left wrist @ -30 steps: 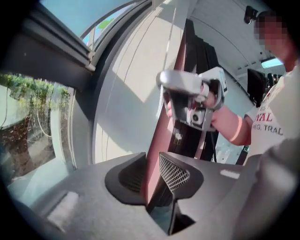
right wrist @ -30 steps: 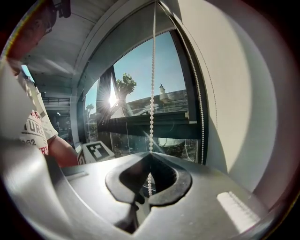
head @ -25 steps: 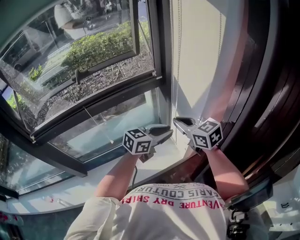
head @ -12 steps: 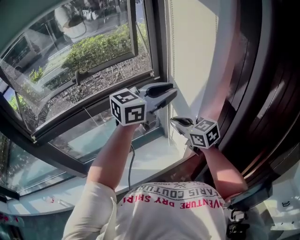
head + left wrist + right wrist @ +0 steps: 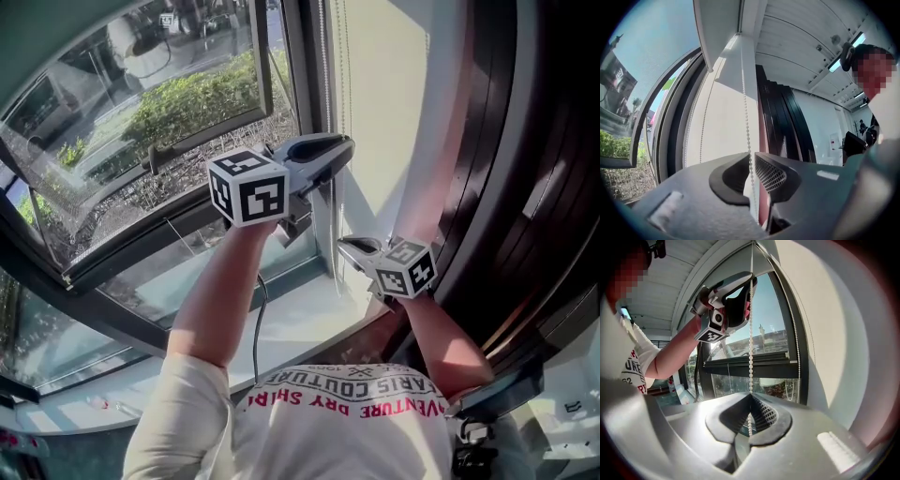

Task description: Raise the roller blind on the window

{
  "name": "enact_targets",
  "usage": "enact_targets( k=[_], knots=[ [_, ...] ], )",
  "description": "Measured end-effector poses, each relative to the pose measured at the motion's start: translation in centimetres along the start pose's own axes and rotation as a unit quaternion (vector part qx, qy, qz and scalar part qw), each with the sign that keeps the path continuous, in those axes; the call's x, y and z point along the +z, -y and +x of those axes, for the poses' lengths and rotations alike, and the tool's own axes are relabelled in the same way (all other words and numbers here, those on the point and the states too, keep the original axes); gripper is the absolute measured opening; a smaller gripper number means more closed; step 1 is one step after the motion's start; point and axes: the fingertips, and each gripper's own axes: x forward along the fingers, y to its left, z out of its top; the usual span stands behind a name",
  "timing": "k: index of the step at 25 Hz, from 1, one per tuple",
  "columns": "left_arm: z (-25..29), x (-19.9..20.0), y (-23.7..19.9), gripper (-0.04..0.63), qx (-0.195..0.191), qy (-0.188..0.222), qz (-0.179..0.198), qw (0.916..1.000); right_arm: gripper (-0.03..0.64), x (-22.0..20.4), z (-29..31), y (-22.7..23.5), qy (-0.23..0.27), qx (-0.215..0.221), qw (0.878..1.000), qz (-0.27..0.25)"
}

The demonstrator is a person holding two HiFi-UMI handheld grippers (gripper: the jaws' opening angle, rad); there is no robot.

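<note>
Left tool (image 5: 751,157) is up high, and its jaws are closing. They are narrow now, with the bead chain (image 5: 745,108) threaded right between the tips, but the pads don't look clamped on it yet. Down at 6 o'clock from it, the right tool (image 5: 750,397) is pinched tight on that same strand, with the beads running straight out of its tips toward 12 o'clock.

The chain's other strand (image 5: 797,357) hangs free at about 3 o'clock of the held one, close against the window frame (image 5: 314,84). Behind both strands the roller blind (image 5: 384,112) is a pale sheet covering the narrow pane at 1 o'clock of the hands, and it looks fully down, so I'd say the raising has barely started. The sill (image 5: 300,309) sits below everything.

Here's the danger. If the lower grip lets go before the upper one really bites, the chain could slide back through and the blind would drop what it has gained. A bite between beads might skid. Pulling out from the wall instead of straight down could jam or pop the chain at the top. And if this is the wrong strand, the blind simply won't rise.
</note>
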Motion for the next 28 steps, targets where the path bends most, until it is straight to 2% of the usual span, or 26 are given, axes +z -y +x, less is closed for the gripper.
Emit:
enact_targets(
  k=[6, 18, 21, 28],
  knots=[
    [-0.1, -0.1, -0.1, 0.009, -0.01, 0.0, -0.022, 0.9997, 0.006, -0.1, 0.0, -0.1, 0.0, 0.002, 1.0, 0.001],
    [-0.5, -0.6, -0.7, 0.005, 0.008, -0.006, -0.003, 0.9999, 0.006, -0.4, 0.4, 0.3, 0.001, -0.004, 1.0, 0.005],
    [-0.4, -2.0, -0.7, 0.005, 0.012, -0.021, 0.001, 0.9997, 0.007, -1.7, 0.7, 0.7, -0.011, -0.009, 1.0, 0.012],
    [-0.4, -7.1, -1.3, 0.005, 0.015, -0.049, -0.024, 0.9984, 0.006, -6.5, 1.4, 1.6, -0.054, -0.02, 0.998, 0.036]
  ],
)
